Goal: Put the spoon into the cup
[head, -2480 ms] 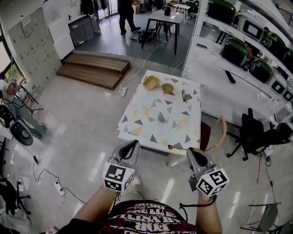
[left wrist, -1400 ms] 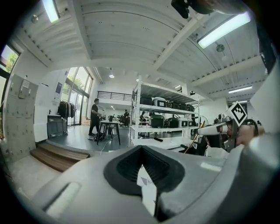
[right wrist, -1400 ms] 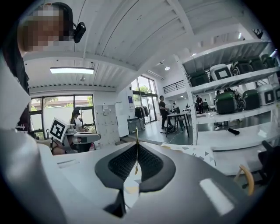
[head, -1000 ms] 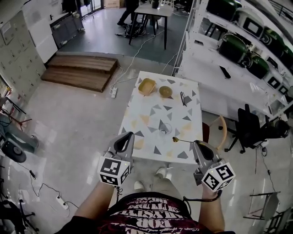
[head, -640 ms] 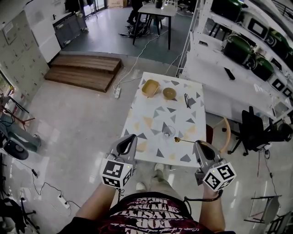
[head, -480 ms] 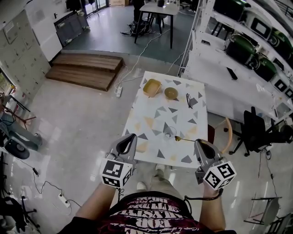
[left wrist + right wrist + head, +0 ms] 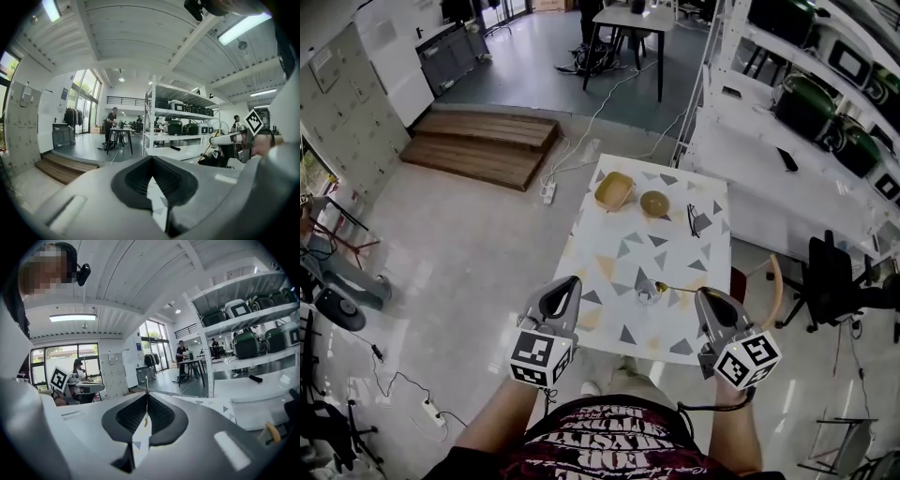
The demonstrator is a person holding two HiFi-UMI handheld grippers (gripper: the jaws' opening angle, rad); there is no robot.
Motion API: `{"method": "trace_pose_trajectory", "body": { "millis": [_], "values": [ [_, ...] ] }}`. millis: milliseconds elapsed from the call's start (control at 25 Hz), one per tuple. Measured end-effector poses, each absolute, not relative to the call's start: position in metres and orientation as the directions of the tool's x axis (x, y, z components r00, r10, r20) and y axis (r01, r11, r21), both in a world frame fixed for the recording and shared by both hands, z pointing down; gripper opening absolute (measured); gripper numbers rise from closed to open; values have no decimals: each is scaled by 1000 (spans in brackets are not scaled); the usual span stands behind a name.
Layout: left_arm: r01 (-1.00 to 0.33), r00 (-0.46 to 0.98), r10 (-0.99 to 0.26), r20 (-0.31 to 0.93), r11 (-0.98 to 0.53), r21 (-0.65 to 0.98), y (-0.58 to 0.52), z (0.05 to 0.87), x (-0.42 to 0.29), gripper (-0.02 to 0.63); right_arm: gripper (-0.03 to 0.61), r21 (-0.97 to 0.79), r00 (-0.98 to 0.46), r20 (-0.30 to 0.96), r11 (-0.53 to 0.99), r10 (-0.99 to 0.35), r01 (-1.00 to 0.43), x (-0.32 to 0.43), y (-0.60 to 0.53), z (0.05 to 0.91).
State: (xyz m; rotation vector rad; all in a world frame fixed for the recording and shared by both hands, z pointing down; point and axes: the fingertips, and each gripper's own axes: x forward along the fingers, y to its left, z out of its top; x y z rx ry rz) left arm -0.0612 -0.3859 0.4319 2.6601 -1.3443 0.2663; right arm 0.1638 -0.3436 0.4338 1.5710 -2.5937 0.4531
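Observation:
My right gripper (image 7: pixel 701 296) is shut on the handle of a gold spoon (image 7: pixel 680 290). The spoon points left over the near end of the white triangle-patterned table (image 7: pixel 675 248). Its bowl hangs just right of a clear glass cup (image 7: pixel 646 293) standing there. In the right gripper view the spoon (image 7: pixel 146 384) shows edge-on, sticking out of my right gripper (image 7: pixel 146 397). My left gripper (image 7: pixel 571 284) is shut and holds nothing, by the table's near left edge. In the left gripper view my left gripper (image 7: pixel 152 159) has its jaws together.
At the table's far end sit a yellow tray (image 7: pixel 613 190), a small bowl (image 7: pixel 654 202) and a pair of glasses (image 7: pixel 694 220). White shelving (image 7: pixel 787 141) with green cases runs along the right. A black office chair (image 7: pixel 834 281) and a wooden chair back (image 7: pixel 775 286) stand right of the table.
Both grippers have moved forward to the table's near end. The spoon's bowl, earlier short of the cup, now hangs close beside it on the right.

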Motion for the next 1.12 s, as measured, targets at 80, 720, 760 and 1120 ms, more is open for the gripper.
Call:
{"method": "trace_pose_trajectory", "body": {
  "millis": [80,720,760,1120],
  "values": [
    [-810,579,-780,238,-584,56,-394,437,-57,0,35,-220,-480,224,435,-848,-873,167,-353,440],
    [-810,571,-742,350,-580,92,-425,510,-22,0,35,-335,-512,369,403,-775,-852,188,-396,540],
    [-810,571,-742,352,-579,94,-426,512,-20,0,35,-339,-514,378,401,-770,-851,189,-398,546],
    [-820,557,-750,358,-566,89,-432,521,-11,0,35,-361,-520,460,383,-719,-850,189,-411,608]
  ]
}}
